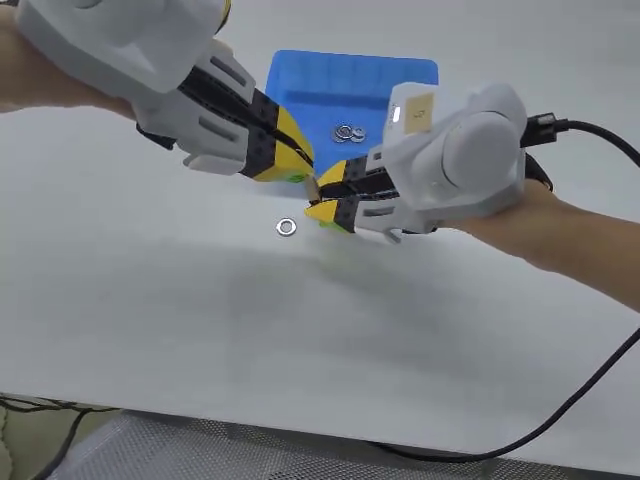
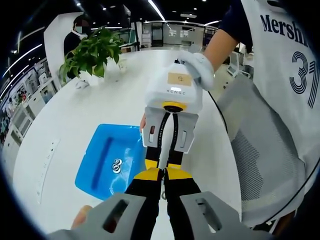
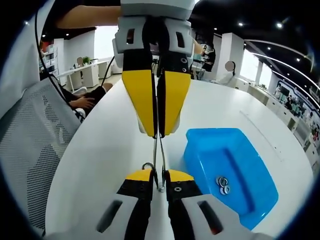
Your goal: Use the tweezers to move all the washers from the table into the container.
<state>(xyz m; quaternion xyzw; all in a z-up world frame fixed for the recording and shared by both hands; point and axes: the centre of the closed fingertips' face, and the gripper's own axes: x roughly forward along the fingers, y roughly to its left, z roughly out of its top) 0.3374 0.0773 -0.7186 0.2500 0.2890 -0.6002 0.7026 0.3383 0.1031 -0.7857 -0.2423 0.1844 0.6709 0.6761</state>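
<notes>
White worktop (image 1: pixel 200 330) carries a blue container (image 1: pixel 330 85). Just in front of the container, the left tongs (image 1: pixel 298 165) and the right tongs (image 1: pixel 322 198) meet tip to tip above the worktop. Both sets are drawn narrow, and each pinches one end of the same tweezers (image 3: pixel 156 150), which run straight between them. A small cluster of washers (image 1: pixel 348 133) lies on the container floor. One loose washer (image 1: pixel 286 228) lies on the worktop in front of the container, near the tong tips and apart from them
</notes>
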